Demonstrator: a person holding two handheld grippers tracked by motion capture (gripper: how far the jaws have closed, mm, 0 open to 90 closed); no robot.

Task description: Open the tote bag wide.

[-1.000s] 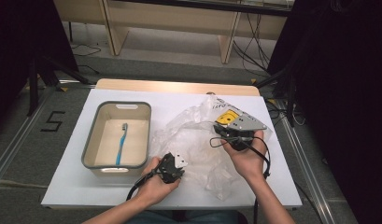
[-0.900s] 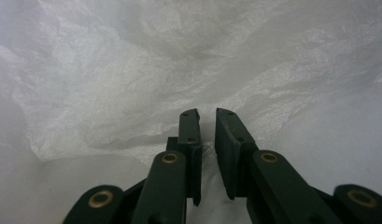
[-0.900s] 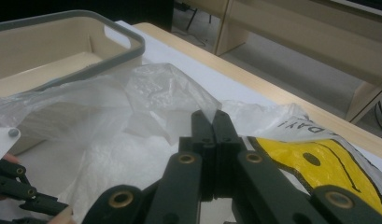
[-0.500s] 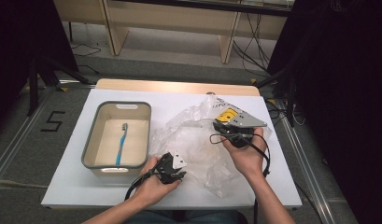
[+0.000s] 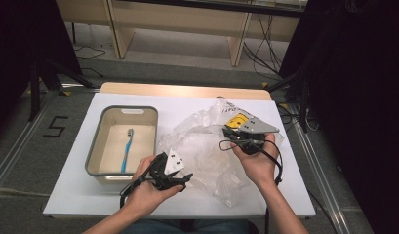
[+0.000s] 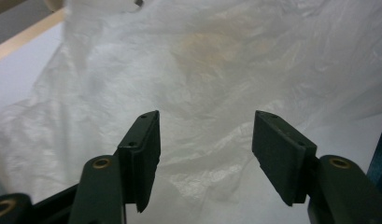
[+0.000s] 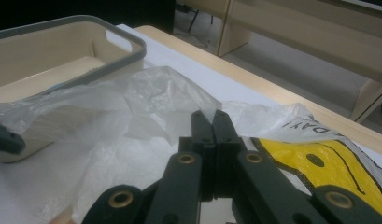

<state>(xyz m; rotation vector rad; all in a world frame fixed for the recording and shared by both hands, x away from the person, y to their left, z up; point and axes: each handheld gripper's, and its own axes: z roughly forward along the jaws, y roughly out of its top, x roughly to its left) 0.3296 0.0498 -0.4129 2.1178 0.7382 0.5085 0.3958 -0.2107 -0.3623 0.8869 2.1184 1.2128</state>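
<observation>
While crumpled across the white table [image 5: 80,195] just right of the bin [image 5: 98,141] with its blue toothbrush [image 5: 126,151], plastic bag [image 5: 207,146] pinched at a raised fold by right gripper [image 7: 213,122], left gripper [image 6: 205,149] just opened, empty, before it.

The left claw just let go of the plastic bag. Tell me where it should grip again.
Grip the plastic bag on its crumpled near-left edge, coming level from the tub side. The film puckers into raised folds there, and the left claw, jaws just opened and empty, already faces it.
</observation>
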